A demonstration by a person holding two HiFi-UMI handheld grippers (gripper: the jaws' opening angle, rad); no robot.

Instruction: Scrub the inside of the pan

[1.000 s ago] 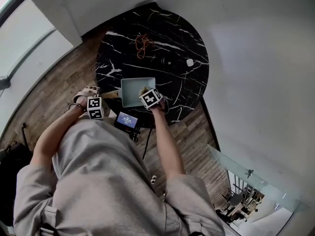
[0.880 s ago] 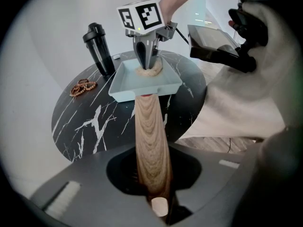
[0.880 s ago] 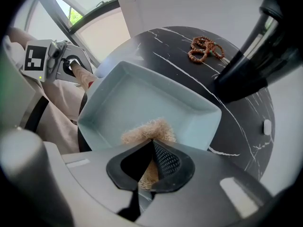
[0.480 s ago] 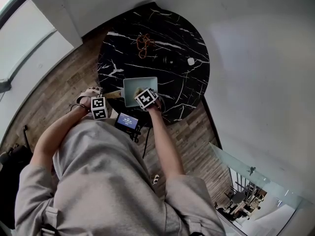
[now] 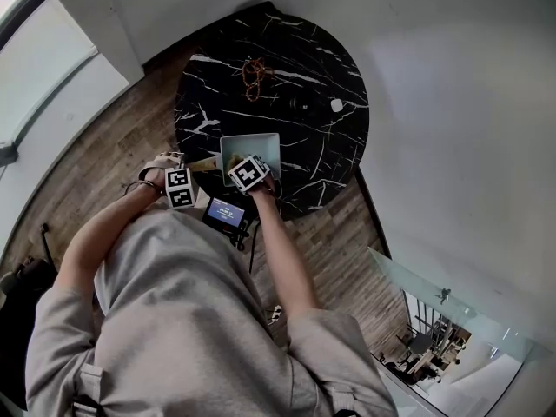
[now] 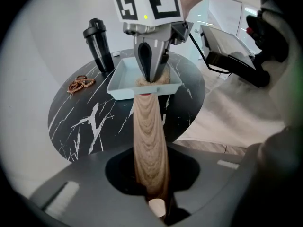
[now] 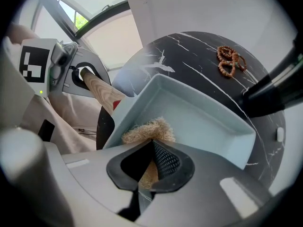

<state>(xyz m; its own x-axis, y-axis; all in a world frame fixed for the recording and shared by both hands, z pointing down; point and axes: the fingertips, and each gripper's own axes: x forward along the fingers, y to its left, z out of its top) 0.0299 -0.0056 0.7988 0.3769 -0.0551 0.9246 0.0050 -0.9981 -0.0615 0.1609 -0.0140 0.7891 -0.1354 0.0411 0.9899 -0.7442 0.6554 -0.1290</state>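
Note:
A pale blue square pan (image 5: 259, 142) sits at the near edge of the round black marble table (image 5: 321, 59). Its wooden handle (image 6: 149, 136) runs back into my left gripper (image 6: 152, 193). That gripper's jaws have just been closing and are shut on the handle. My right gripper (image 7: 149, 167) points down into the pan (image 7: 203, 122), shut on a tan fibre scrubber (image 7: 147, 130). The scrubber rests on the pan floor by the handle-side wall. In the left gripper view the right gripper (image 6: 151, 67) stands in the pan (image 6: 122, 86).
A black shaker bottle (image 6: 98, 44) and a brown bead string (image 6: 81, 84) lie on the table beyond the pan. A small white object (image 5: 335, 105) sits near the far right edge. A screen device (image 5: 226, 213) stands below the table's near edge. Wooden floor surrounds the table.
My right gripper has slid left across the pan with the scrubber, toward the handle side. The left gripper and the pan have stayed in place.

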